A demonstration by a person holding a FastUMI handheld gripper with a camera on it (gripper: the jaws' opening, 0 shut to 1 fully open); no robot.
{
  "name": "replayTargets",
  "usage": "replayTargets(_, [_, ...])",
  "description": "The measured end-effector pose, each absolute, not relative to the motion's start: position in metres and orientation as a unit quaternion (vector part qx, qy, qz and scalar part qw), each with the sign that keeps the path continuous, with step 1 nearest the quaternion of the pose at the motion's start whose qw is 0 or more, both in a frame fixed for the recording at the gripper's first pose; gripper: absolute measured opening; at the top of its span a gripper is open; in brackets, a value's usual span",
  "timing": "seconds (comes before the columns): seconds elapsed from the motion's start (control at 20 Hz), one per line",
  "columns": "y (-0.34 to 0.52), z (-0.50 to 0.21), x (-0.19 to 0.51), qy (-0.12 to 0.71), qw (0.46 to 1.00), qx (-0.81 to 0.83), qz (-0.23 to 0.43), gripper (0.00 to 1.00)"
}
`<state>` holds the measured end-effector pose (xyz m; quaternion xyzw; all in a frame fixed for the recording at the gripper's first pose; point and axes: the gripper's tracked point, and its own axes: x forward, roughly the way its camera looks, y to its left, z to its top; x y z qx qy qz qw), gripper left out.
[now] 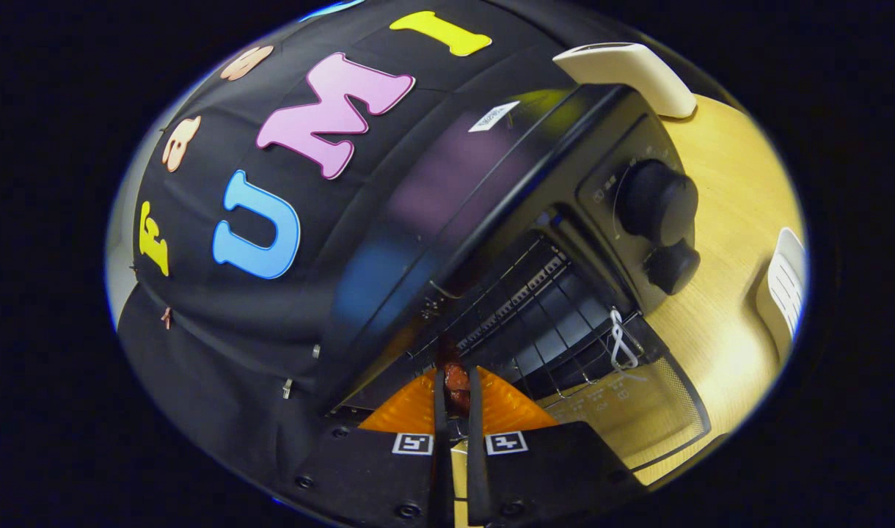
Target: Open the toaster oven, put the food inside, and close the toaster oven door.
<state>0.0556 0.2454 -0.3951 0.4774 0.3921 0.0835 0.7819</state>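
The fingers (pixel 456 392) gripped a reddish piece of food (pixel 458 387), held just at the open toaster oven (pixel 535 242) with its door (pixel 638 418) lowered over the table (pixel 726 242).

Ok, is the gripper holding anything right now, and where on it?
Yes. The gripper is shut on a small reddish-brown piece of food, pinched by its sides between both fingers, at the open toaster oven mouth.

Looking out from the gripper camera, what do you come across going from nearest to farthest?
Hand-held gripper shut on a reddish piece of food → open glass door → wire rack inside the toaster oven → black cloth wall behind.
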Motion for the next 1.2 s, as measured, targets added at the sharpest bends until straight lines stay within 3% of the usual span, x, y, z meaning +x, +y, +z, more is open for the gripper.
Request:
replayTargets(0.2, [0.240,-0.409,0.059,0.405,0.787,0.462,0.058,0.15])
replayTargets(0.35, [0.231,-0.421,0.052,0.425,0.798,0.426,0.037,0.29])
replayTargets(0.5, [0.232,-0.407,0.051,0.411,0.806,0.424,0.049,0.58])
replayTargets(0.55, [0.231,-0.403,0.051,0.411,0.809,0.417,0.051,0.76])
replayTargets(0.65, [0.221,-0.404,0.045,0.417,0.822,0.386,0.043,0.96])
replayTargets(1.2, [0.179,-0.358,-0.009,0.388,0.880,0.269,0.055,0.98])
